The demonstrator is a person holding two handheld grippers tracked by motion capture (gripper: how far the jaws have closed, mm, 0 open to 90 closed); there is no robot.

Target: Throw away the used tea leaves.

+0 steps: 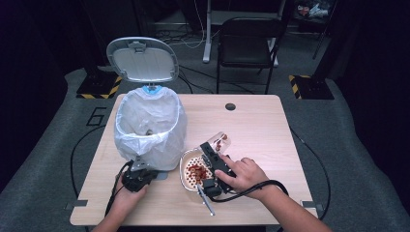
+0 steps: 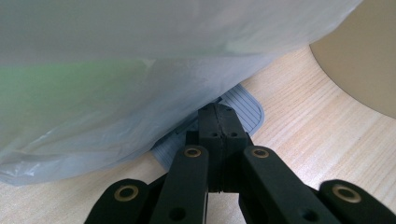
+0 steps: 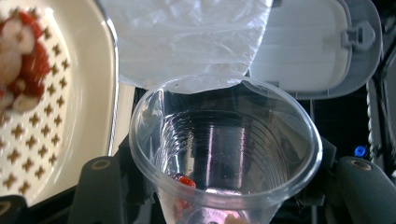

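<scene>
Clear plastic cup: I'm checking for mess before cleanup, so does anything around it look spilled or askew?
The clear plastic cup is tipped on its side in the right tongs, over the white perforated plate holding red and white food scraps. A few red bits cling inside the cup. No food shows on the light wooden table.

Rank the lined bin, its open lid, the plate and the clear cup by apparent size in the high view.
1. Lined bin
2. Open lid, set farther back, so true size is less sure
3. Plate, partly covered by the right hand-held gripper
4. Clear cup, held by that hand-held gripper
</scene>
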